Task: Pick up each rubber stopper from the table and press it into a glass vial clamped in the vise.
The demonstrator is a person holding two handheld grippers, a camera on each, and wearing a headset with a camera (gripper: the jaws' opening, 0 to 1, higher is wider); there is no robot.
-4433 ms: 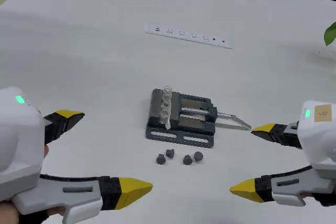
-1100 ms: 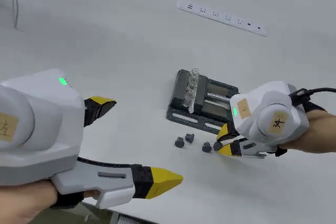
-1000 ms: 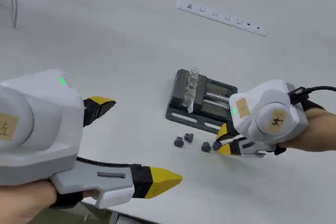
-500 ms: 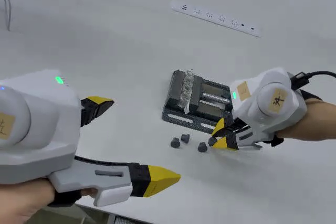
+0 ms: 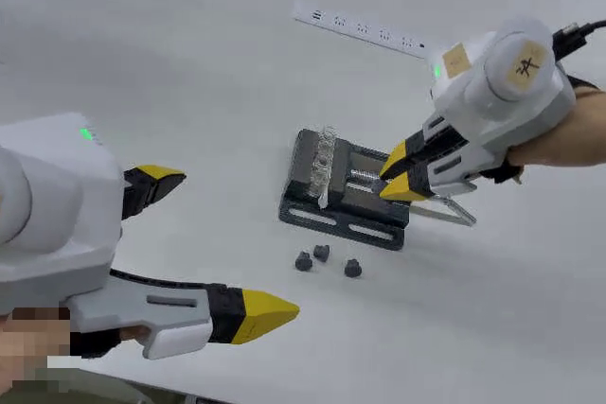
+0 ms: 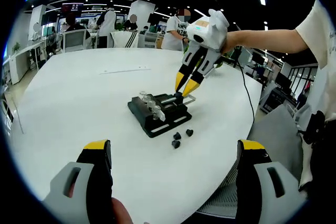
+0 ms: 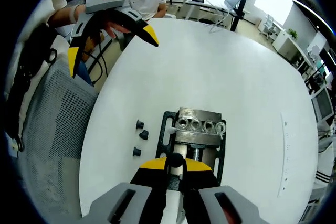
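A black vise [image 5: 343, 203] holds a row of clear glass vials [image 5: 324, 166] upright in its jaws. Three dark rubber stoppers [image 5: 323, 259] lie on the white table just in front of it. My right gripper [image 5: 392, 177] hovers over the vise's right half, beside the vials, shut on a fourth stopper [image 7: 175, 161] that sits between its yellow tips. In the right gripper view the open vial mouths [image 7: 200, 125] lie just ahead of the held stopper. My left gripper [image 5: 227, 243] stands open and apart at the near left, with nothing between its jaws.
A white power strip [image 5: 360, 30] lies at the far side of the table. The vise's metal handle [image 5: 445, 211] sticks out to the right. A wide bare tabletop [image 5: 189, 73] surrounds the vise. People and chairs show in the background of the gripper views.
My right gripper has risen from the table with one stopper and moved up over the vise. Three stoppers lie where there were several. The left gripper stays put.
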